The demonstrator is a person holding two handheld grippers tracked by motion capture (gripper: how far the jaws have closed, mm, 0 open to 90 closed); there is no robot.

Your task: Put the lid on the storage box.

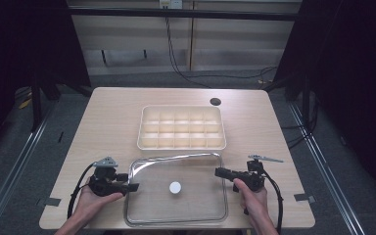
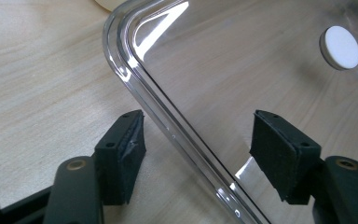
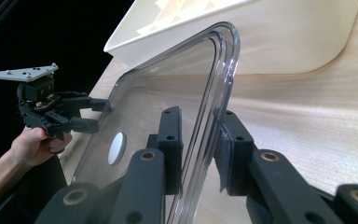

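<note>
In the high view the left gripper (image 1: pixel 133 187) sits at the lower left of the frame, held in the person's left hand (image 1: pixel 94 201), its jaws pointing right toward the left edge of the clear lid (image 1: pixel 196 196). In the left gripper view (image 2: pixel 198 149) the jaws stand wide apart, one on each side of the lid's raised rim, with clear gaps between the pads and the plastic; nothing is held.

The right gripper (image 1: pixel 218 172) is at the lower right of the high view, in the right hand (image 1: pixel 254 198), jaws pointing left at the lid's right edge. In the right gripper view (image 3: pixel 200 147) the jaws are narrow, one on each side of the rim. The pad at the right of the frame looks to touch the plastic, while whether the other pad presses it I cannot tell, so a firm grip is not certain.

The lid lies flat on the wooden table (image 1: pixel 107 122) in the lower centre of the high view, with a small white knob (image 1: pixel 175 187) in its middle. Just beyond it, toward the centre of the frame, stands a cream tray (image 1: pixel 145 119) split into many small compartments, all looking empty. A dark round hole (image 1: pixel 215 102) marks the tabletop near the tray's upper right corner. Black cables (image 1: pixel 174 54) hang down the wall at the top of the frame.
</note>
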